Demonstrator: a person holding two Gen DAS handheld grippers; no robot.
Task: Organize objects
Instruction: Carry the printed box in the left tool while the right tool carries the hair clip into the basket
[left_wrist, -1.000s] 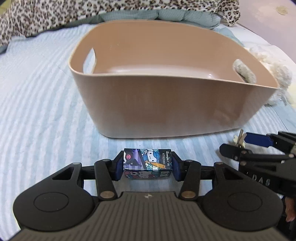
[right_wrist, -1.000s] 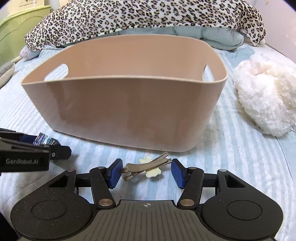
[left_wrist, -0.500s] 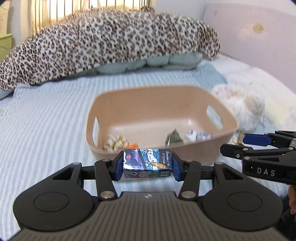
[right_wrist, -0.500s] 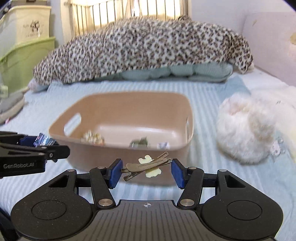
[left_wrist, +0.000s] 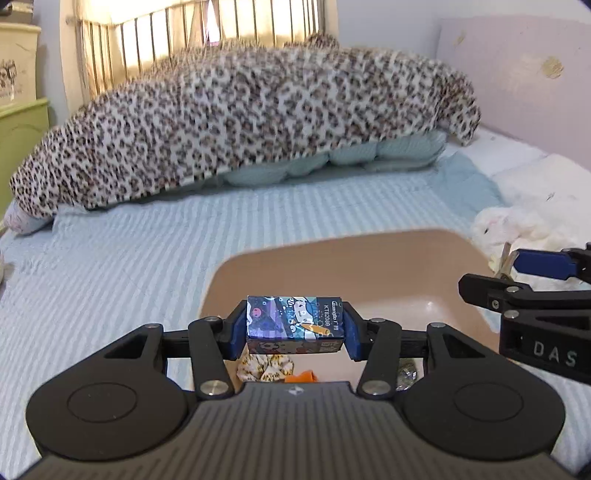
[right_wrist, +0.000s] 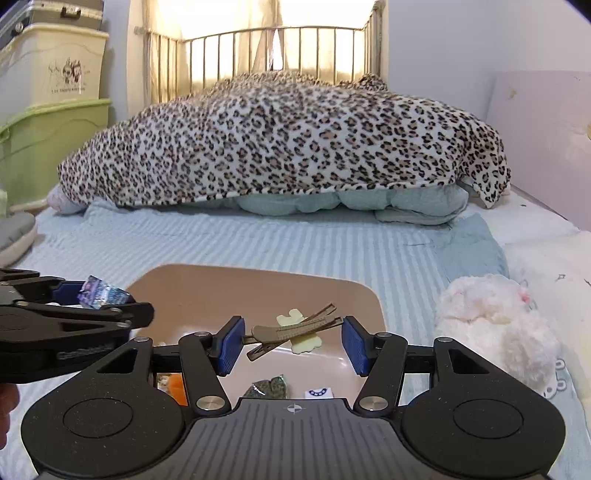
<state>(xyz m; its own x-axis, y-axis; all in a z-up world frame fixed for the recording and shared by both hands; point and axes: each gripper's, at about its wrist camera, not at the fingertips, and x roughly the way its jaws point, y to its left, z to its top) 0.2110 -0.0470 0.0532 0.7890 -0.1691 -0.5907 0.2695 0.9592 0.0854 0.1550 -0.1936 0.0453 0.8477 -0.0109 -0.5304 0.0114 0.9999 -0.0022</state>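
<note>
Both claws have risen since a second ago and now hang over the tan plastic basket (left_wrist: 369, 258), formerly seen side-on from bed level. Left gripper (left_wrist: 295, 328) is clamped on the small cartoon-printed cardboard box (left_wrist: 293, 318). Right gripper (right_wrist: 291, 343) carries the brown metal hair clip with its cream bow (right_wrist: 293, 329); only its left pad visibly touches, the right standing just clear. Small items in the basket are half hidden. Beyond lies the leopard-print blanket (right_wrist: 295, 140).
</note>
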